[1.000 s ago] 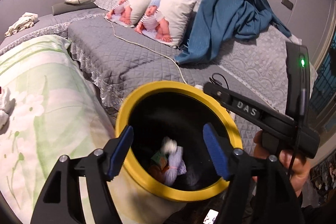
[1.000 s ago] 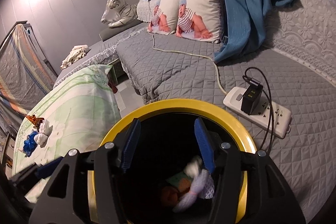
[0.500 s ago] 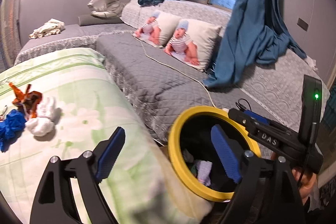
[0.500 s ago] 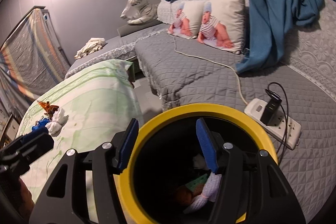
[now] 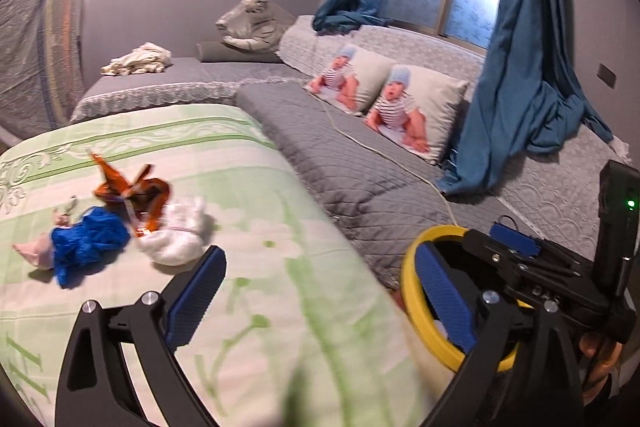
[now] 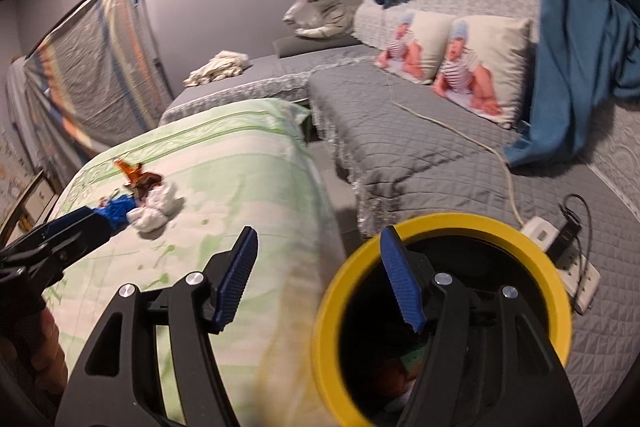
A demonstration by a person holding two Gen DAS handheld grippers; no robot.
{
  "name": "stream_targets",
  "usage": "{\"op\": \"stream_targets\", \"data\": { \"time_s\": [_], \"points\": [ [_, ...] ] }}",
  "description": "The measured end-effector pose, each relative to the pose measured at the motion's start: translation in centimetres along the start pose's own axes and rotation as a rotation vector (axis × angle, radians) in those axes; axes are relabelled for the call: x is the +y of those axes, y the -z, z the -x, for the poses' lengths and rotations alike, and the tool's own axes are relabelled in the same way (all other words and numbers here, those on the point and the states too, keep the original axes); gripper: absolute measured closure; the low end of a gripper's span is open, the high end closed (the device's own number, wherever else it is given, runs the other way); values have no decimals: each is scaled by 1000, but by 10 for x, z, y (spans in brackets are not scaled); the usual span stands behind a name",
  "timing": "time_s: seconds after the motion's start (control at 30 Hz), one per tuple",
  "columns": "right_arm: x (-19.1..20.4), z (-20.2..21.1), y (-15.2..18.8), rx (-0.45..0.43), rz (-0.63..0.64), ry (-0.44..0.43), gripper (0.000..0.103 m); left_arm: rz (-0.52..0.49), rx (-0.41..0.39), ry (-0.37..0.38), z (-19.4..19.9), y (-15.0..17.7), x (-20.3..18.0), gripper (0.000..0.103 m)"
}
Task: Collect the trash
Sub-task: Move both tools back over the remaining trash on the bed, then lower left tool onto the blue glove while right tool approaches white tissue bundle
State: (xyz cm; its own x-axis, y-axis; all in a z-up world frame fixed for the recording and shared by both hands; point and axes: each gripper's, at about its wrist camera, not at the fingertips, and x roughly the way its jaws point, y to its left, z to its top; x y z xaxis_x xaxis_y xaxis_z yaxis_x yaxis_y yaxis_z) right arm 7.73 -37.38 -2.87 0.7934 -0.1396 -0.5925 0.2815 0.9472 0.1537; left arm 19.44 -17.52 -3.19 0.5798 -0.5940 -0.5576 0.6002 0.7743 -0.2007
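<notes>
A yellow-rimmed bin (image 5: 412,279) (image 6: 532,255) stands between the green floral bed and the grey sofa, with scraps inside. Loose trash lies on the bedspread: a white wad (image 5: 176,231) (image 6: 158,207), a blue wad (image 5: 86,245) (image 6: 118,209) and an orange wrapper (image 5: 132,191) (image 6: 138,181). My left gripper (image 5: 320,291) hangs over the bedspread just right of the trash, jaws opening wide with nothing between them. My right gripper (image 6: 320,279) is at the bin's left rim, jaws opening, also empty. Each gripper shows in the other's view, the right (image 5: 516,247) and the left (image 6: 68,227).
The green floral bedspread (image 5: 248,187) fills the left. A grey quilted sofa (image 6: 420,155) carries two baby-print pillows (image 5: 400,103), a white cable and a power strip (image 6: 576,267). Blue curtains (image 5: 520,87) hang at right. A plush tiger (image 5: 252,23) and crumpled cloth (image 5: 136,63) lie at the back.
Both grippers swung left from above the bin toward the bed and opened wider. The bin slid to the right in both views and the trash pile came into view.
</notes>
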Motion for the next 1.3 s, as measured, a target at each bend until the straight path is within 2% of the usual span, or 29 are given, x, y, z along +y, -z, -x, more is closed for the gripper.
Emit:
{"op": "stream_targets", "data": {
  "time_s": [0.3, 0.67, 1.0, 1.3],
  "points": [
    [62, -18, -5, 31, 100, -79, 39, 71, -21, -107, 22, 2, 66, 10],
    [117, -40, -8, 69, 186, -154, 39, 150, -36, -240, 44, 8, 137, 10],
    [156, -69, -5, 129, 238, -236, 39, 174, -7, -313, 42, 16, 172, 10],
    [176, -106, -7, 189, 242, -255, 39, 182, 30, -361, 24, 12, 195, 10]
  ]
}}
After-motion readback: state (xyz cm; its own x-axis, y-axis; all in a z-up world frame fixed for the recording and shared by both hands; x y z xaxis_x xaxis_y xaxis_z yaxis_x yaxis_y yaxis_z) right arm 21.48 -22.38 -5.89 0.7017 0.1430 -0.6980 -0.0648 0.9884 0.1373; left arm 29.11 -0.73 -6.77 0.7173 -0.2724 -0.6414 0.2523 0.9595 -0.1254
